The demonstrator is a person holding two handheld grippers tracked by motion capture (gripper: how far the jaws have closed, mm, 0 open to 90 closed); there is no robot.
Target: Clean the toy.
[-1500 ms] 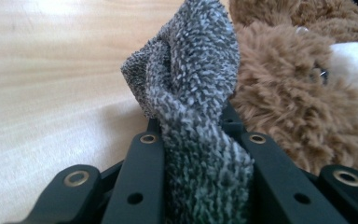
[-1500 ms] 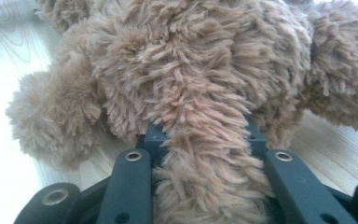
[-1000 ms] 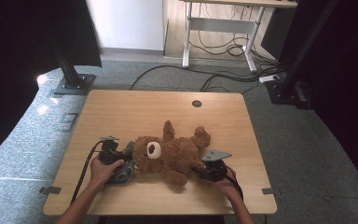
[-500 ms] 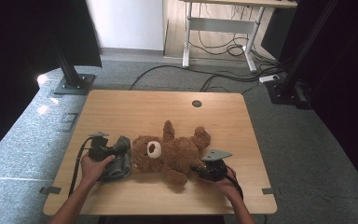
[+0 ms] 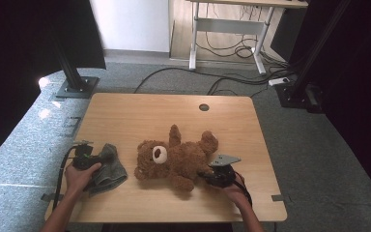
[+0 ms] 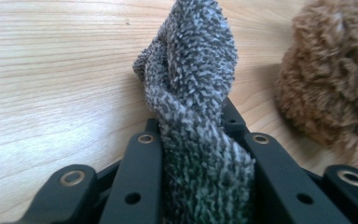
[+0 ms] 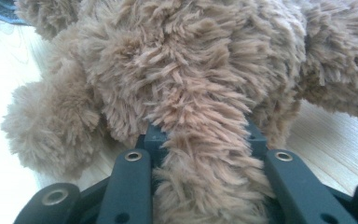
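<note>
Keep my R gripper (image 5: 211,175) pinching teddy (image 5: 176,158) leg as anchor w/ L gripper (image 5: 96,164), jaws just eased slightly, clamped on grey cloth (image 5: 107,168), dragging cloth flat away from teddy's head.

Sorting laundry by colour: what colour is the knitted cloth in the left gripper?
Mottled grey cloth, clearest in the left gripper view.
</note>
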